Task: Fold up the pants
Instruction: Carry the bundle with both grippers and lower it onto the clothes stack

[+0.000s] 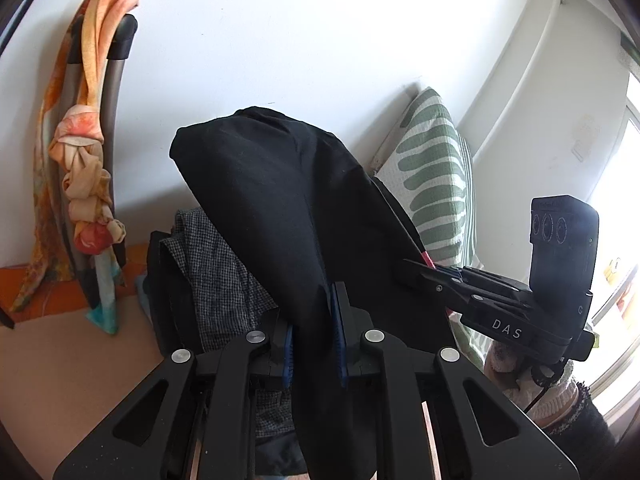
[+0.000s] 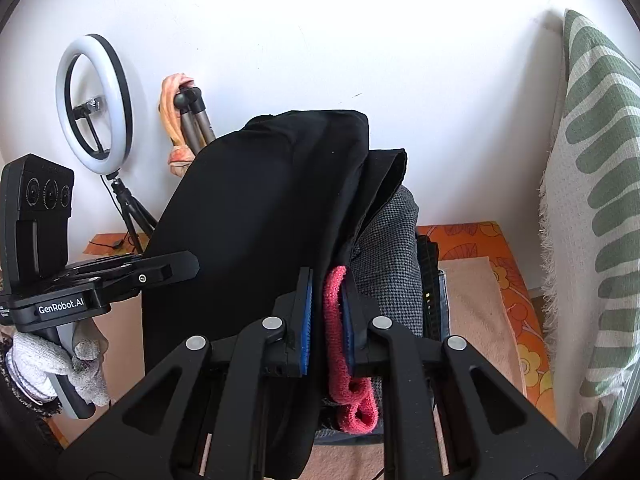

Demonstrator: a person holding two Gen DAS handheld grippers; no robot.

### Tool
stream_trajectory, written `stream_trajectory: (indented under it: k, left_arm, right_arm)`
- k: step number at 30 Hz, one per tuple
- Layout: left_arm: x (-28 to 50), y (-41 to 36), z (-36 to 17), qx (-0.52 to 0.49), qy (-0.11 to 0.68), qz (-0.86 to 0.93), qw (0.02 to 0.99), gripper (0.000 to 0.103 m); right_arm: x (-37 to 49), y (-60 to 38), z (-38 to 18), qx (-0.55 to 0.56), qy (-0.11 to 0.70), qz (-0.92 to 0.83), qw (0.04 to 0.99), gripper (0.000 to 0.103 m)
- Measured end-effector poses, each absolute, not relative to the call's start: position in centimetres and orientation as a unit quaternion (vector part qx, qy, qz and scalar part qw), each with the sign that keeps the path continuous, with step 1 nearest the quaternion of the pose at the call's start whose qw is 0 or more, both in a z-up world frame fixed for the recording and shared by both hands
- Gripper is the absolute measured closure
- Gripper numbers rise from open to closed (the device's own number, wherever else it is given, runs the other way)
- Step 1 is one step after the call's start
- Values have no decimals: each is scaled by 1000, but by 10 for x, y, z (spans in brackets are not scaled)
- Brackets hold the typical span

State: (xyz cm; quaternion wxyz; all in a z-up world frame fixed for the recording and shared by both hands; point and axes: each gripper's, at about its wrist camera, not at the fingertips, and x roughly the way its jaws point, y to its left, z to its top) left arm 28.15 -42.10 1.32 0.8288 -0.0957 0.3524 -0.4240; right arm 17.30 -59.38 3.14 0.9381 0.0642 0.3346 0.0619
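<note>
Item: black pants (image 1: 280,216), lifted and draped between my two grippers, hiding most of the pile behind. My left gripper (image 1: 314,320): jaws pinching black cloth. My right gripper (image 2: 326,320): jaws pinching black cloth plus a red knit strip (image 2: 348,364); whether that strip belongs to the pants, cannot tell. Far side: checked grey garment (image 2: 394,248), partly covered. Right: green-striped pillow (image 2: 592,184), cut off at the edge.

Both wrist views sit close behind their own jaws, angled downward toward the white wall (image 1: 280,40). Shared: black pants (image 1: 280,200), checked garment (image 2: 392,248) below them, leaf-print cushion (image 1: 436,184) to their right.
</note>
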Motion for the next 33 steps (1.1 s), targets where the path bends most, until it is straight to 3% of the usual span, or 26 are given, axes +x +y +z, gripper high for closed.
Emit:
stream_trajectory:
  k: [11,16,17,19,20,24,26,33]
  left_arm:
    - [313,-435,-19,-58,379,-385,839,88]
    - [312,-438,-18,-29,385,-360,849,78]
    - [312,-437,-17,-25,385,-355,851,76]
    - [309,-434,-13,-19,382,-348,856,56]
    - [307,-432,-11,-18,378,-345,859,51]
    - [298,-424,-2,-5,368,-342,865,47]
    - [292,-420,2,-2,364,-340,867,39]
    - [269,-393,11,-19,360,-342,868,36]
  right_arm:
    - [209,-624,-6,95,362,60,925,89]
    - [210,-631,-13,104,374,36,921,87]
    - [211,-630,-13,99,378,26,920,85]
    - [211,-629,-12,94,384,11,919,82]
    - [210,-630,-11,95,384,3,918,80]
    - [201,-629,-6,90,379,-21,921,65]
    - [194,-628,-2,93,377,-24,921,61]
    - [163,-608,16,76,364,-35,928,40]
